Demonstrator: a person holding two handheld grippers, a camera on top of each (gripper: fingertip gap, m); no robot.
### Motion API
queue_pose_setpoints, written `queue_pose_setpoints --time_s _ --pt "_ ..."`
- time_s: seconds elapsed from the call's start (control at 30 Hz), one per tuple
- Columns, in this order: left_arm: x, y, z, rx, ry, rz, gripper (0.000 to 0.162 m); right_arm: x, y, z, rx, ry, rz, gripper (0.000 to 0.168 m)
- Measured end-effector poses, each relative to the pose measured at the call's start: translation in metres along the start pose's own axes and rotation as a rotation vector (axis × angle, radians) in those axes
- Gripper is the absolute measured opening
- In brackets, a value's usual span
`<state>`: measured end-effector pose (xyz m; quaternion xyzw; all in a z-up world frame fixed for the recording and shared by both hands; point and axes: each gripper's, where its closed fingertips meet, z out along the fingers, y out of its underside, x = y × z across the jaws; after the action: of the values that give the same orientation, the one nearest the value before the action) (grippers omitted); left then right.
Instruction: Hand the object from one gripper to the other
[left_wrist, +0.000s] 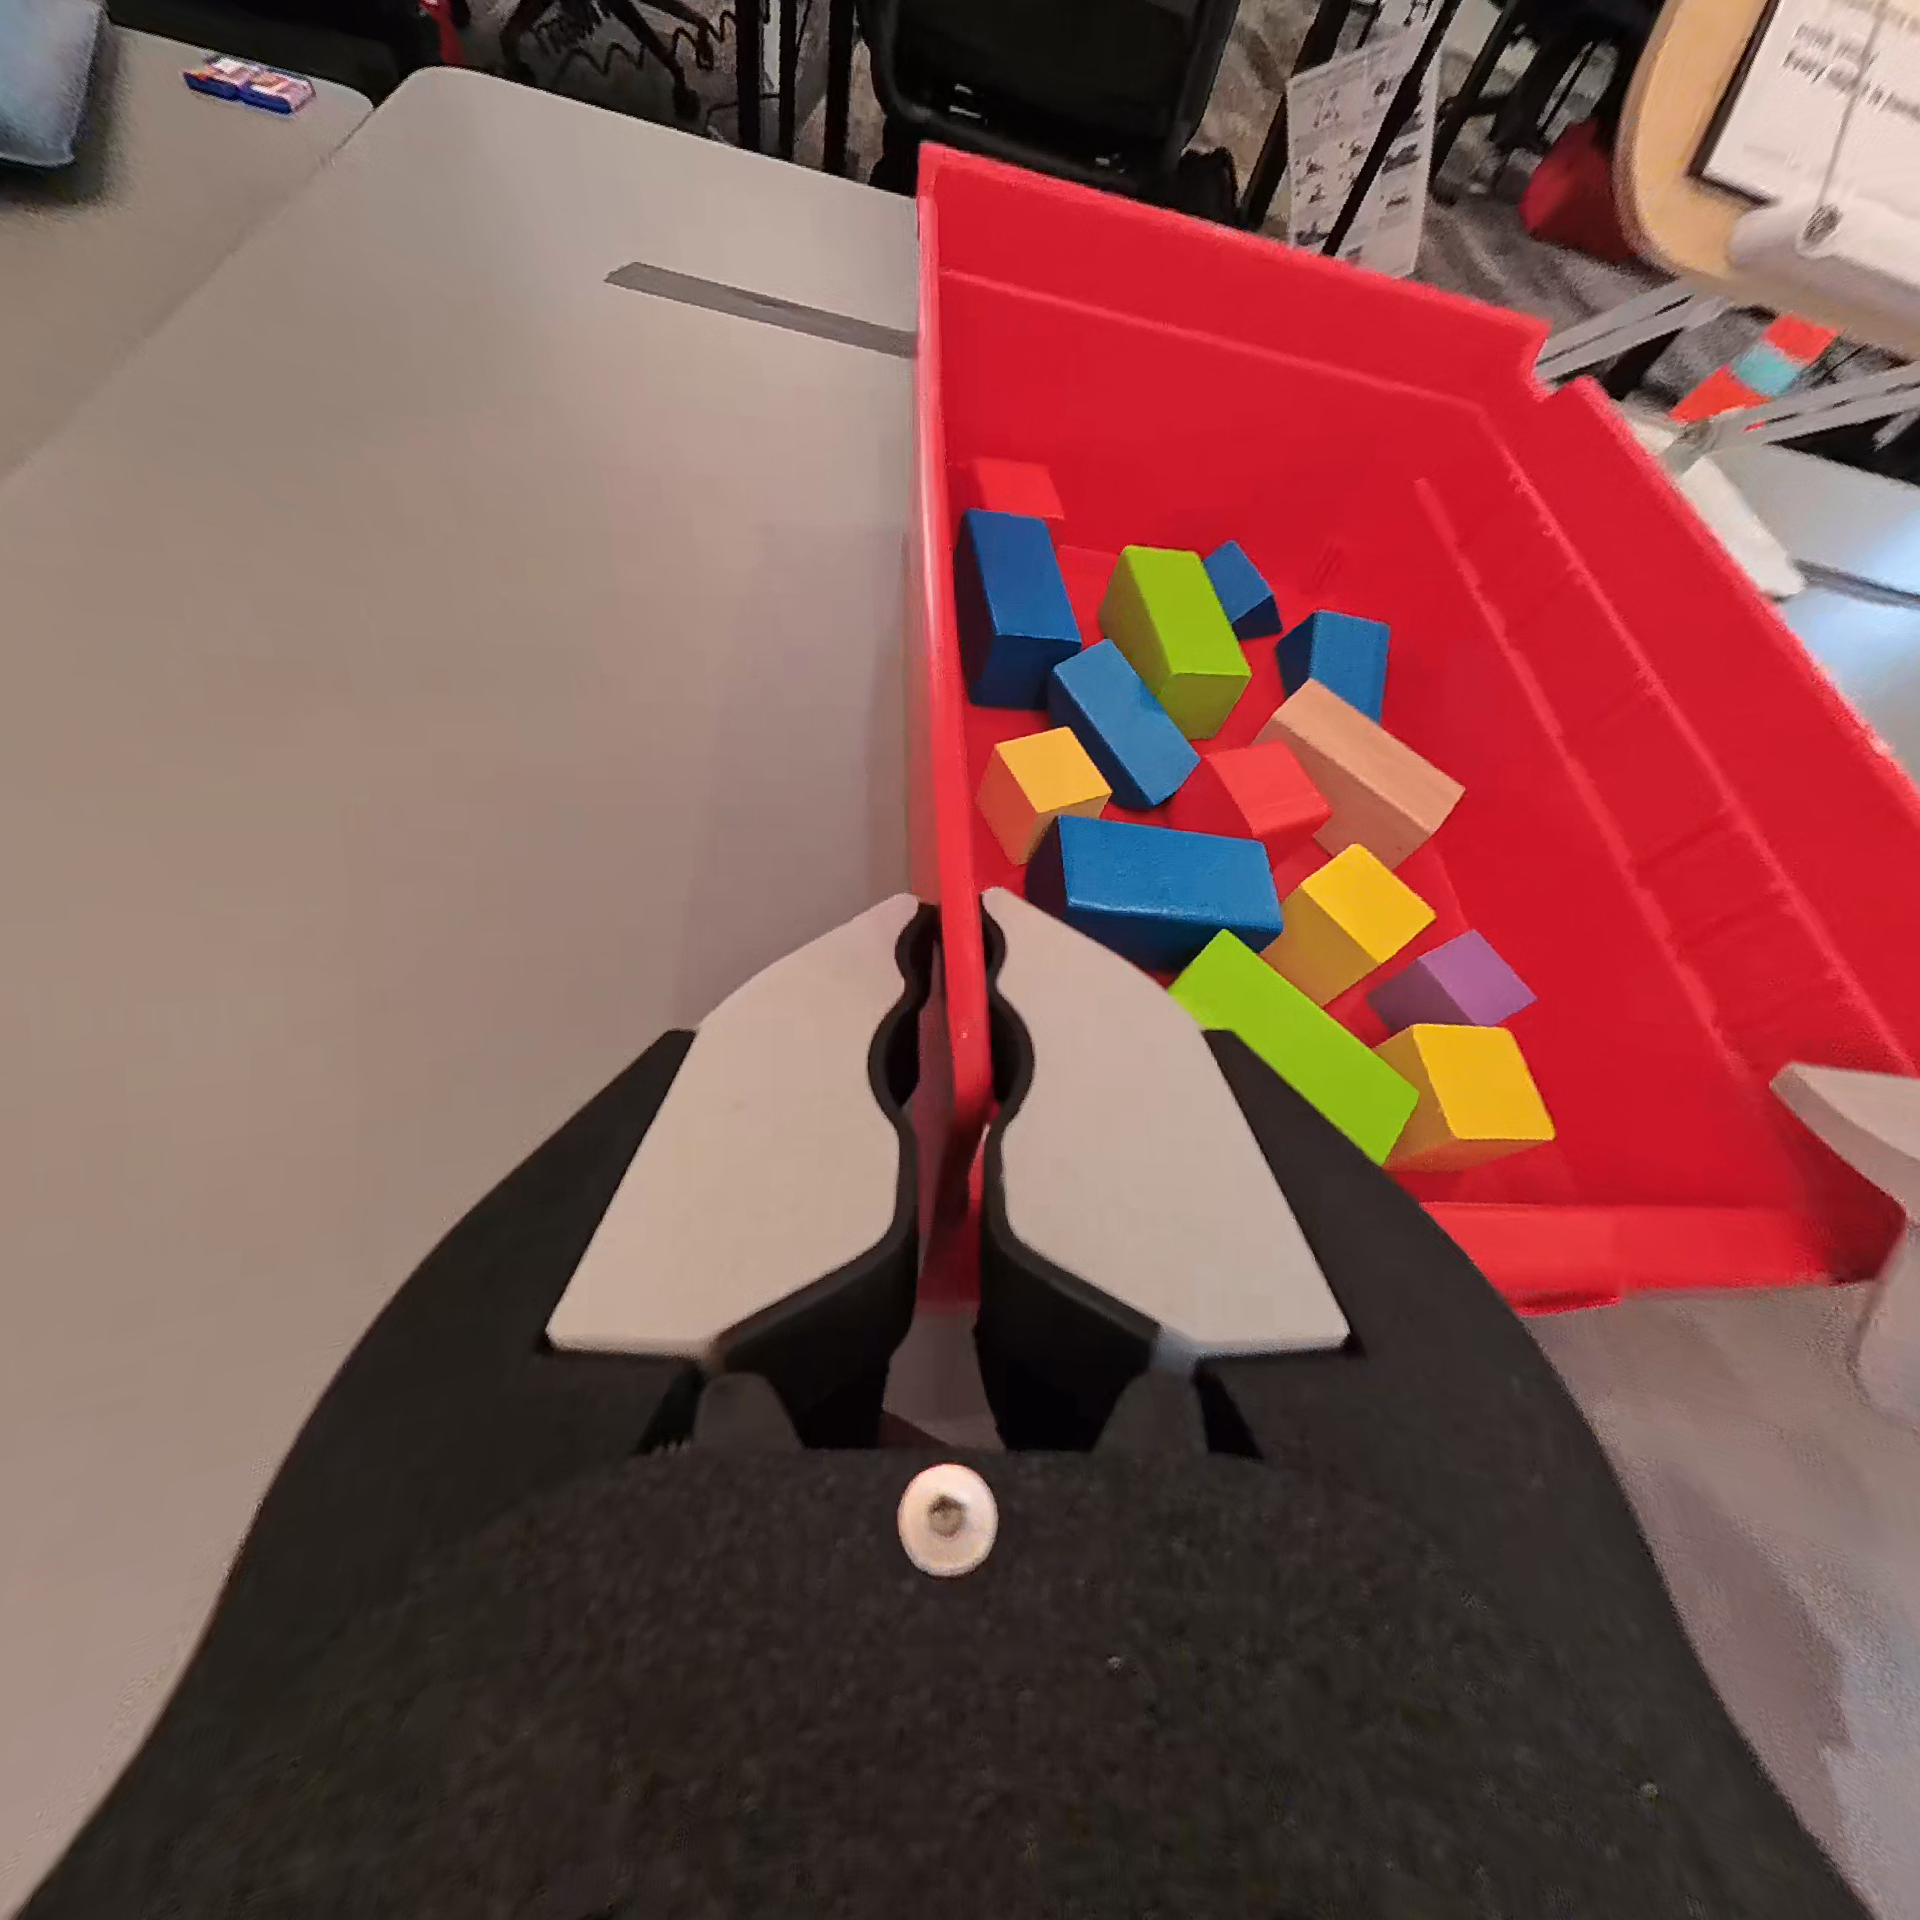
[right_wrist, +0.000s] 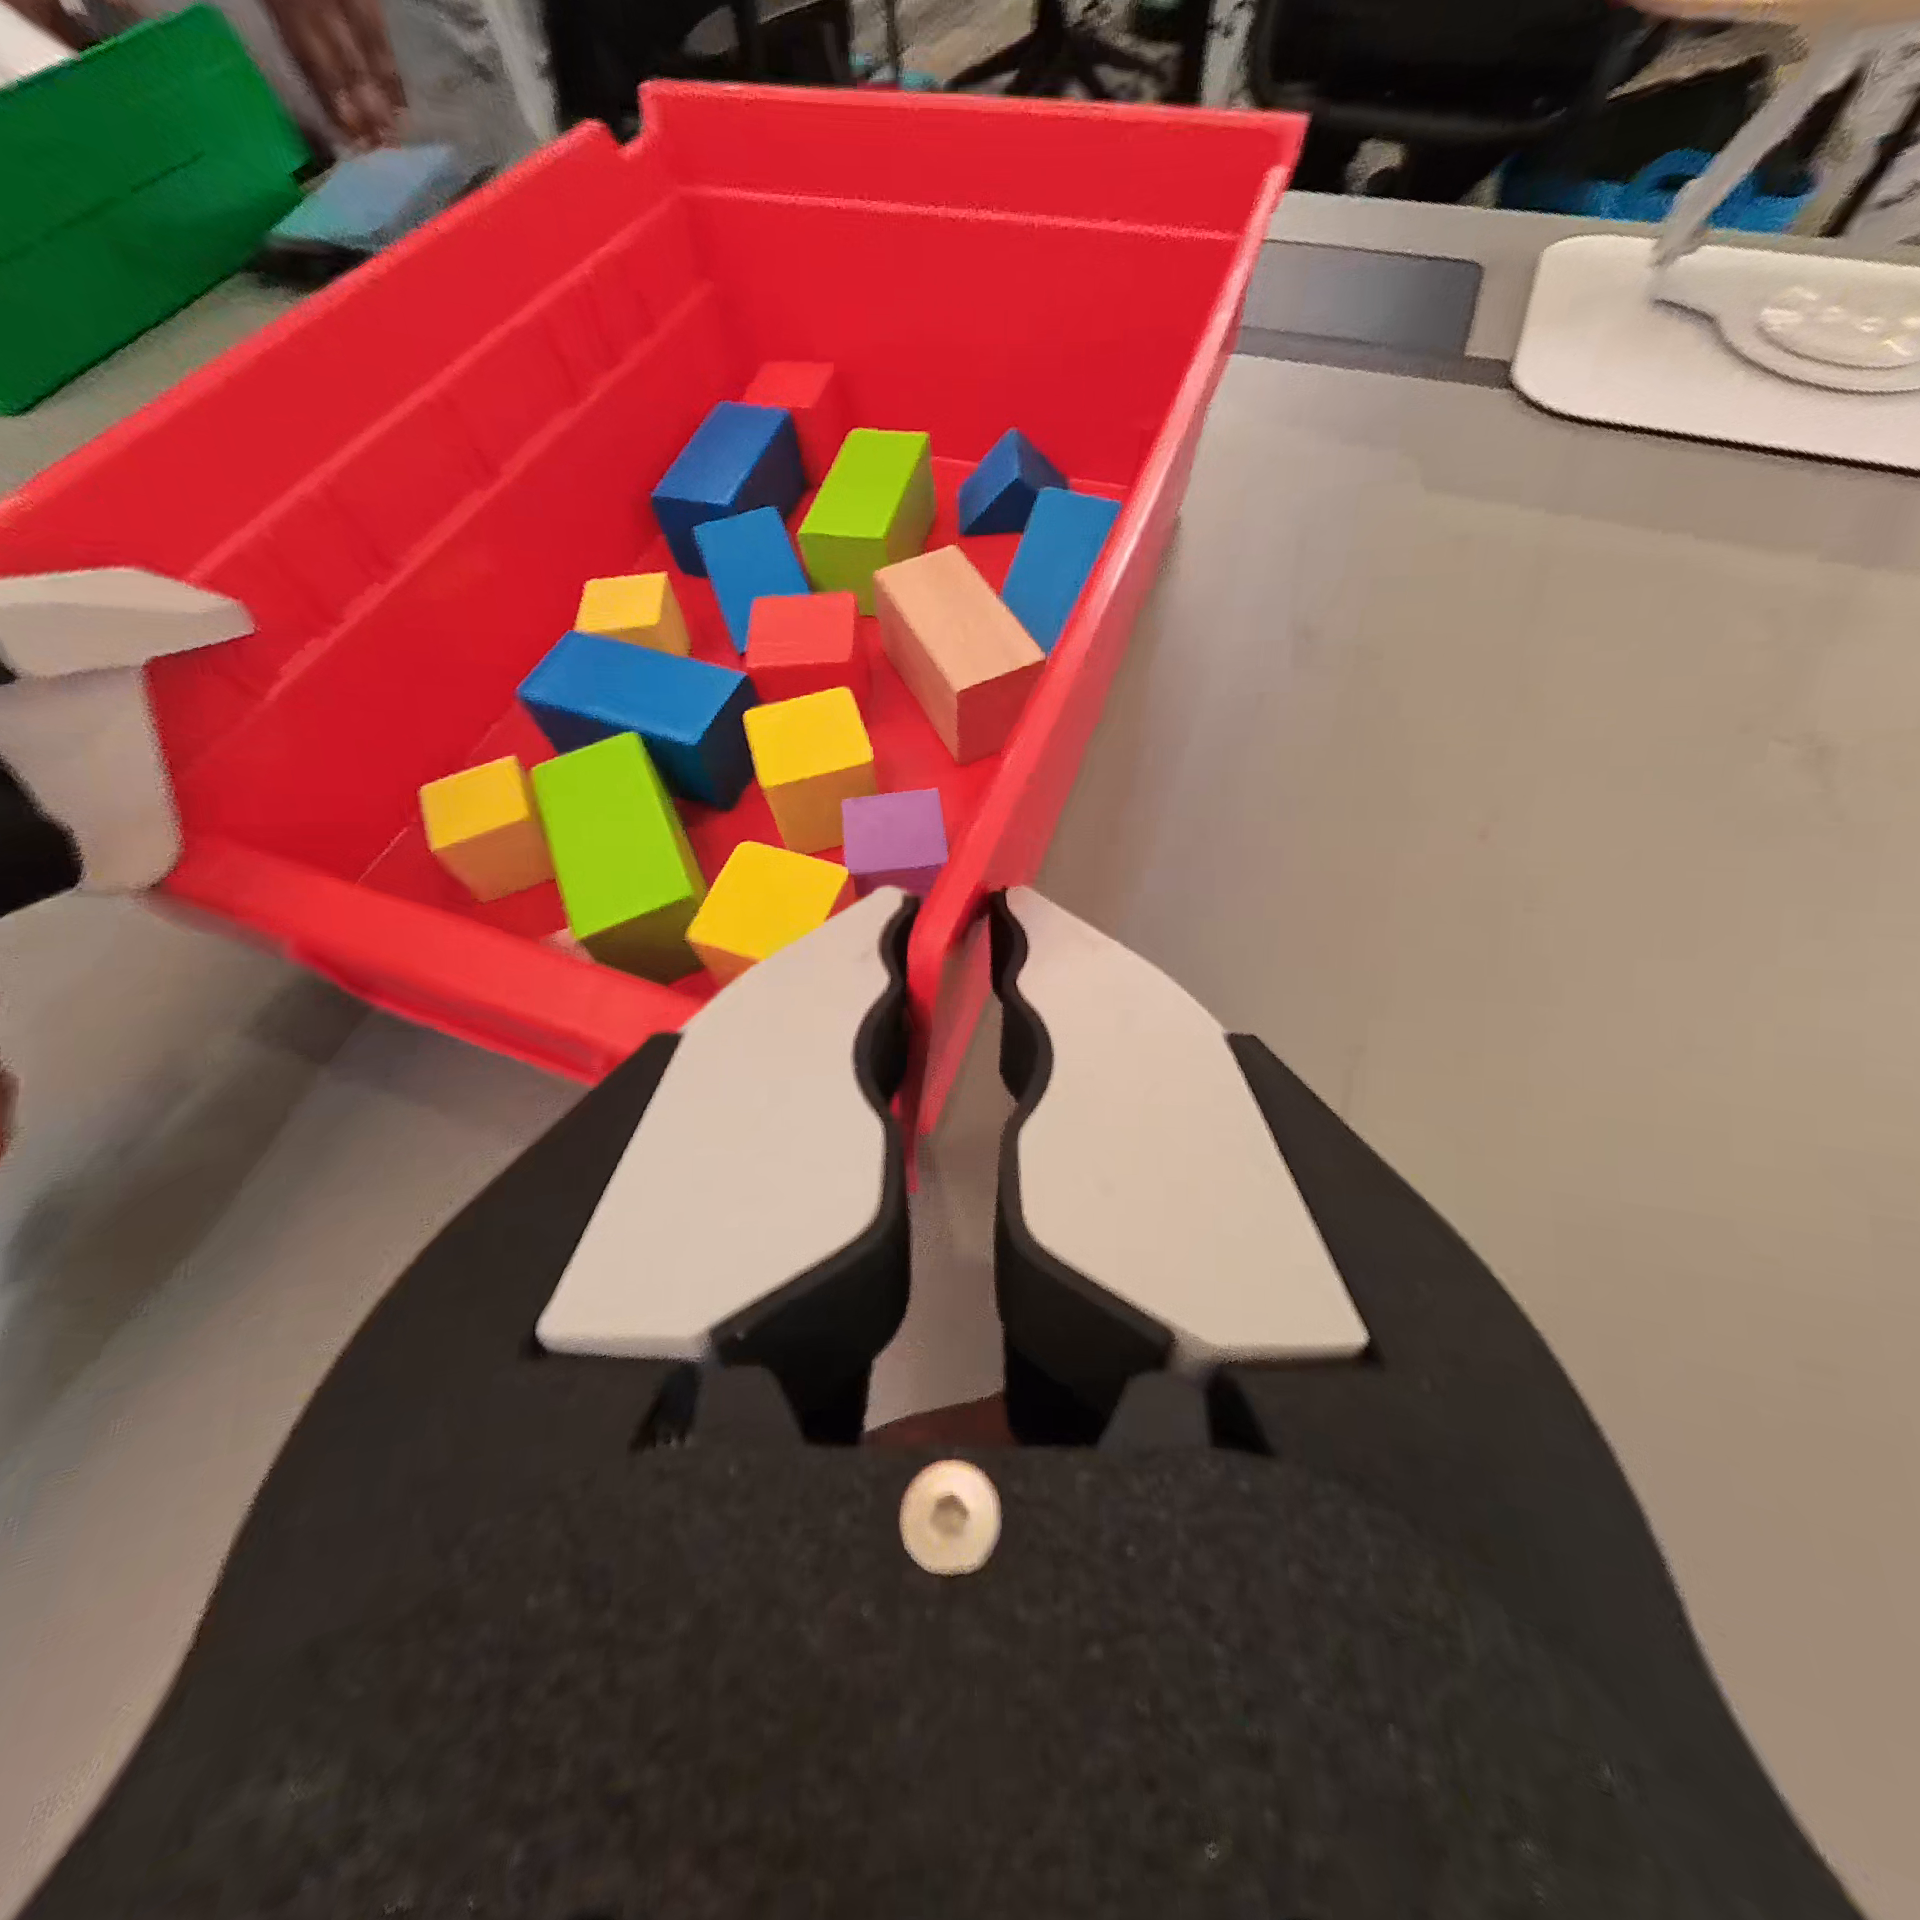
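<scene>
1. Red bin (left_wrist: 1226, 416) sits between our two grippers above the grey table (left_wrist: 416, 675), its long axis running away from us and its notched end wall farthest off.
2. Our left gripper (left_wrist: 951, 914) has its jaws clamped on the bin's left wall near the front corner; bare tabletop lies open to that side.
3. Our right gripper (right_wrist: 951, 909) has its jaws closed on the right wall, with clear table beyond it as far as a white pad (right_wrist: 1683, 343).
4. Coloured wooden blocks (right_wrist: 727, 665) lie loose inside, gathered toward the right wall.
</scene>
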<state>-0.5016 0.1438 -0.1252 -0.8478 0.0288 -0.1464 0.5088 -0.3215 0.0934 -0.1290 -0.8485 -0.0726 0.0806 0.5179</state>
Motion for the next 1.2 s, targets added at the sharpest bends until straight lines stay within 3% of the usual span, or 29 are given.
queue_pose_setpoints --time_s 0.13,0.27,0.37,0.5,0.63,0.73,0.8,0.9,1.2 --pt "-0.006 -0.011 -0.014 0.036 -0.002 0.024 0.036 0.010 -0.021 -0.046 0.077 -0.141 -0.088 0.038" --pt "-0.006 -0.031 -0.043 0.116 0.001 0.032 0.040 0.066 -0.037 -0.110 0.166 -0.213 -0.219 0.045" --pt "0.013 -0.044 -0.060 0.161 0.029 0.067 0.044 0.144 -0.043 -0.150 0.222 -0.155 -0.241 0.045" --pt "0.062 -0.045 -0.069 0.187 0.101 0.128 0.048 0.273 -0.046 -0.200 0.323 0.009 -0.132 0.045" --pt "0.097 -0.008 -0.057 0.172 0.073 0.234 0.046 0.411 -0.005 -0.245 0.268 0.315 0.031 0.044" --pt "0.100 0.020 -0.045 0.145 -0.043 0.339 0.038 0.470 0.039 -0.257 0.272 0.339 0.216 0.042" --pt "0.108 0.023 -0.041 0.126 -0.053 0.403 0.047 0.489 0.057 -0.255 0.278 0.265 0.371 0.042" --pt "0.116 0.026 -0.039 0.125 -0.031 0.419 0.048 0.498 0.058 -0.257 0.348 0.153 0.503 0.041" --pt "0.111 0.031 -0.036 0.069 0.098 0.208 0.048 0.470 0.059 -0.233 0.209 0.263 0.188 0.042"
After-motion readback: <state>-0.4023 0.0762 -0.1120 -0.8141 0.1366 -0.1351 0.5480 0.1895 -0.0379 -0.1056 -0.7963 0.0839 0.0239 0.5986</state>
